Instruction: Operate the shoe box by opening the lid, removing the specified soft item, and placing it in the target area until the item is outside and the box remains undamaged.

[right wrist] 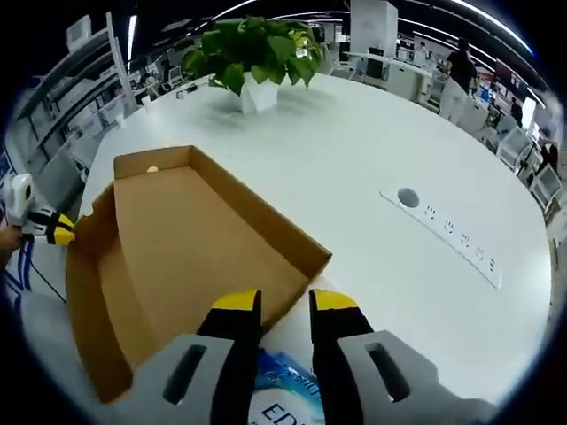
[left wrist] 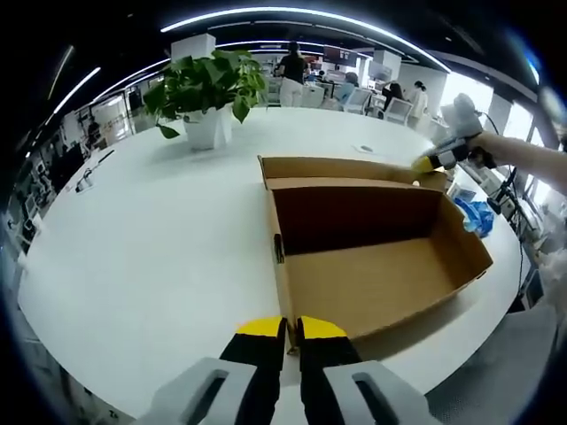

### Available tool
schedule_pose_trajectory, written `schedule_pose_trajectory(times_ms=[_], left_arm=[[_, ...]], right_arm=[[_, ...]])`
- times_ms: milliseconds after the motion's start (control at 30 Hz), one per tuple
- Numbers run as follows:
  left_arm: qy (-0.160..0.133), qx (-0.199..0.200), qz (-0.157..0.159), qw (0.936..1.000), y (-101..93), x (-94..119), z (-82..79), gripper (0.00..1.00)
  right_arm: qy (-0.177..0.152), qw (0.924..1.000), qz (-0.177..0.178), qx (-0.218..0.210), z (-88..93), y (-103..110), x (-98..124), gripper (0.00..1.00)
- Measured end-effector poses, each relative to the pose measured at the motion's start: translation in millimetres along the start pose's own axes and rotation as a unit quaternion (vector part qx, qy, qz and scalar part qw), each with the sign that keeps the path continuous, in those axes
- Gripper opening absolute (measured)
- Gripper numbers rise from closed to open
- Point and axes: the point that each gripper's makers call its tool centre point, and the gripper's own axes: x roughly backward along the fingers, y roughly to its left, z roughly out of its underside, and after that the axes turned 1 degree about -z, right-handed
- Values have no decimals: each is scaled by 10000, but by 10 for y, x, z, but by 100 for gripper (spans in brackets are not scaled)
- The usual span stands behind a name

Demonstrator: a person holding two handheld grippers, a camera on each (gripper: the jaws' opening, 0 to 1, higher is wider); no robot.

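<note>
Judging by how it looks, the shoe box [left wrist: 372, 239] is thin corrugated card — light, stiff along its folds, easy to crease or tear at a corner if you pinch hard or pull it sideways. It sits open on the white counter [left wrist: 159, 239] with its lid flap folded back on the far side, and its floor looks bare in both views. In the left gripper view your left tool [left wrist: 291, 329] is at the box's near corner, yellow tips close together either side of the wall edge; it looks to be nipping that wall, though I cannot tell for sure that it is clamped. Go gently there, since the card will buckle before it slides.

In the right gripper view the right tool [right wrist: 283, 305] has its jaws apart with nothing between the tips, poised over the box's near rim. Just beneath it lies a blue and white soft packet [right wrist: 282, 394] — likely the soft item, outside the box and right beside it on the counter. In the left view the same blue thing [left wrist: 474, 215] shows to the right of the box. Expect it to be light, floppy and a little slick; take it across the middle where it bunches, not by a thin edge

The potted plant [left wrist: 208, 93] stands well apart on the far side
</note>
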Motion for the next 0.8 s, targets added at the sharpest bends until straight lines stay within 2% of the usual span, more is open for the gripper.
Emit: schedule_pose_trajectory(times_ms=[200, 467, 567, 800], left_arm=[[9, 3, 19, 10000, -1, -4, 1, 5], [-50, 131, 56, 9999, -4, -4, 2, 4], [-46, 132, 58, 9999, -6, -6, 3, 4], [-48, 141, 34, 9999, -7, -7, 3, 4]], right_arm=[[120, 9983, 87, -562, 32, 21, -67, 17], [135, 9976, 383, -562, 19, -19, -6, 7], [124, 9974, 398, -595, -9, -49, -9, 6], [-17, 9970, 458, -627, -75, -10, 152, 3]])
